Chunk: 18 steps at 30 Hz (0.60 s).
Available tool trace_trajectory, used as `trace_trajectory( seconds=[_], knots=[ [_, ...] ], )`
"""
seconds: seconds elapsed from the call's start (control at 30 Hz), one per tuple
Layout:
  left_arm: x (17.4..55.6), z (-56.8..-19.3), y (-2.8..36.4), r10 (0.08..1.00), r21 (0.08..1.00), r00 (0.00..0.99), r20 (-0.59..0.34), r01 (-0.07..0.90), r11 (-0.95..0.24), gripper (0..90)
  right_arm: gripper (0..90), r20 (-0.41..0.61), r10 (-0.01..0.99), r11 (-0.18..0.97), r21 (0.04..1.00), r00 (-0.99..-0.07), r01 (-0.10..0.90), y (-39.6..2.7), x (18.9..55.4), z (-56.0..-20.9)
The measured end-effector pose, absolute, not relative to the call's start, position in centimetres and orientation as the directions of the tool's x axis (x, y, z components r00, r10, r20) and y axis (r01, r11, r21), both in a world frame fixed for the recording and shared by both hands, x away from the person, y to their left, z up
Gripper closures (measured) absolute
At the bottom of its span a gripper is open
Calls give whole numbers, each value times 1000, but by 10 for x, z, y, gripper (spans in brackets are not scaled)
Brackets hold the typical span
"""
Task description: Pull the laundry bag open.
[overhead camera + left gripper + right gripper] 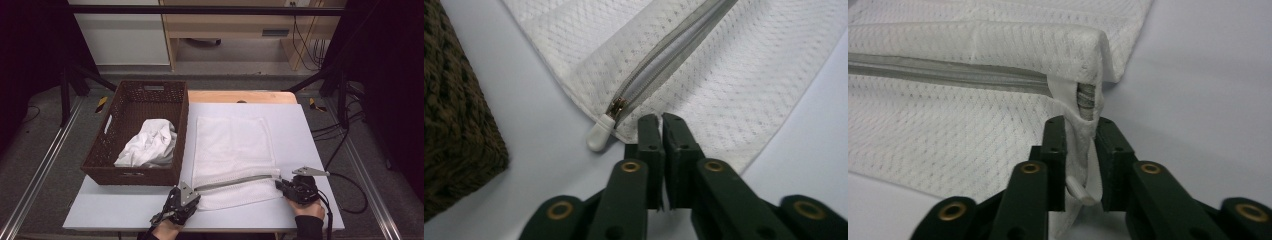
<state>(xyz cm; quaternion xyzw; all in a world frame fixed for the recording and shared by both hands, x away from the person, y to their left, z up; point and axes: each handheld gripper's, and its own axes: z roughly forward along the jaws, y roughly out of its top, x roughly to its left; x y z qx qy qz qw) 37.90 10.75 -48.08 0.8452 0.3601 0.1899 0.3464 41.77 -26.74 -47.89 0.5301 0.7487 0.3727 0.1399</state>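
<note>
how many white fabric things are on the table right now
2: a crumpled white cloth in the brown basket, and a flat mesh zip bag beside it. More may lie hidden under the cloth.

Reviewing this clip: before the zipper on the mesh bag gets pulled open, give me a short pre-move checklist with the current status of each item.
1. Right gripper clamped on the end of the mesh laundry bag: ok, white fabric sits pinched between its jaws.
2. Left gripper holding the zipper pull: not ok, jaws are shut with nothing between them, the pull lies beside them.
3. Zipper closed along its length: ok as far as visible.
4. Bag lying flat on the table: ok.
5. White garment waiting in the basket: ok.
6. Whether the bag holds anything: cannot tell.
</note>
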Motion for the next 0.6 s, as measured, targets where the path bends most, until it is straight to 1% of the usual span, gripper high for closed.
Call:
trace_trajectory(
  seconds=[0.07, 0.13, 0.17, 0.23, 0.33, 0.4, 0.43, 0.5, 0.6],
  knots=[
    [381, -481, 110, 735, 724, 676, 54, 480, -495, 883, 833, 191, 895, 160, 707, -404, 689, -267, 417, -479],
    [383, -480, 112, 730, 719, 678, 85, 466, -516, 886, 839, 199, 892, 160, 703, -407, 693, -267, 416, -478],
    [384, -480, 113, 728, 719, 681, 80, 466, -515, 887, 839, 199, 890, 162, 703, -410, 692, -267, 415, -478],
    [388, -478, 119, 734, 716, 673, 93, 467, -519, 887, 836, 211, 884, 159, 703, -417, 694, -267, 412, -477],
    [392, -478, 127, 736, 714, 673, 78, 477, -512, 886, 810, 225, 877, 170, 680, -424, 713, -265, 405, -479],
    [392, -478, 130, 732, 719, 677, 72, 473, -509, 884, 749, 224, 873, 167, 696, -433, 698, -263, 399, -481],
    [392, -477, 131, 731, 722, 679, 66, 474, -505, 880, 694, 226, 871, 170, 695, -436, 699, -263, 398, -480],
    [389, -475, 133, 731, 746, 681, 41, 466, -476, 856, 552, 203, 876, 177, 709, -438, 683, -262, 398, -478],
    [386, -473, 134, 718, 773, 696, -6, 459, -439, 708, 443, 179, 876, 162, 766, -448, 623, -263, 401, -469]
  ],
)
